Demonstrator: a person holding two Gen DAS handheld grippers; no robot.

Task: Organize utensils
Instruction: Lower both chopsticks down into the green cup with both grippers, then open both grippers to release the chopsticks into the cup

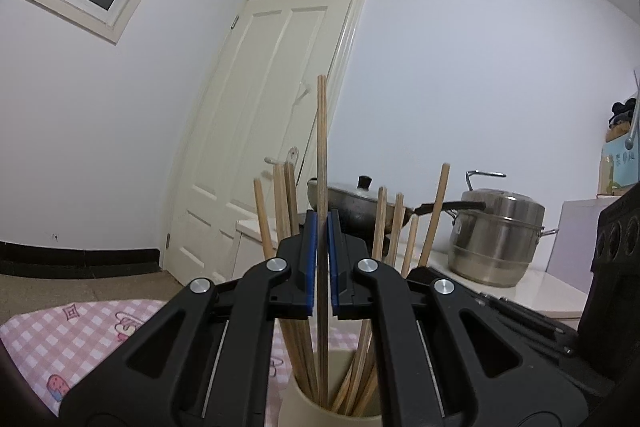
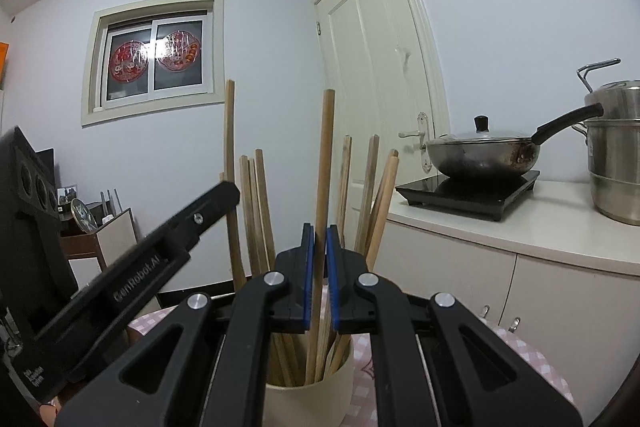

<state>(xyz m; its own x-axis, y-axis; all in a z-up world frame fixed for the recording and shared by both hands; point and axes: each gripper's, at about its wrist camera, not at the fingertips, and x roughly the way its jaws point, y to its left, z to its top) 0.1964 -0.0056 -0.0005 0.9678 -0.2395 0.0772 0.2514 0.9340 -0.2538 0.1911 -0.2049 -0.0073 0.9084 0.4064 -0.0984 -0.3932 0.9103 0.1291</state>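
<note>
Two hand-held grippers work over a cream holder that stands on a pink checked cloth and is full of wooden chopsticks fanned outwards.

In the left wrist view, the left gripper has its blue-padded fingers closed on a single dark chopstick. It stands nearly upright, its lower end already inside the holder and its top well above the others. Held high on the shaft like this, it seems to be either going down into the holder or coming up out of it; which one cannot be told.

In the right wrist view, the right gripper pinches a paler chopstick in the same way, upright between its blue pads, with the foot of the stick down in the same holder. The left gripper shows at the left of this view, just beside the bundle.

Both sticks are held vertical, probably so they slide past the leaning ones without jamming.

Behind, a white bench carries a lidded wok on a black hob and a steel steamer pot. A cream door and a small window sit in the pale walls.
</note>
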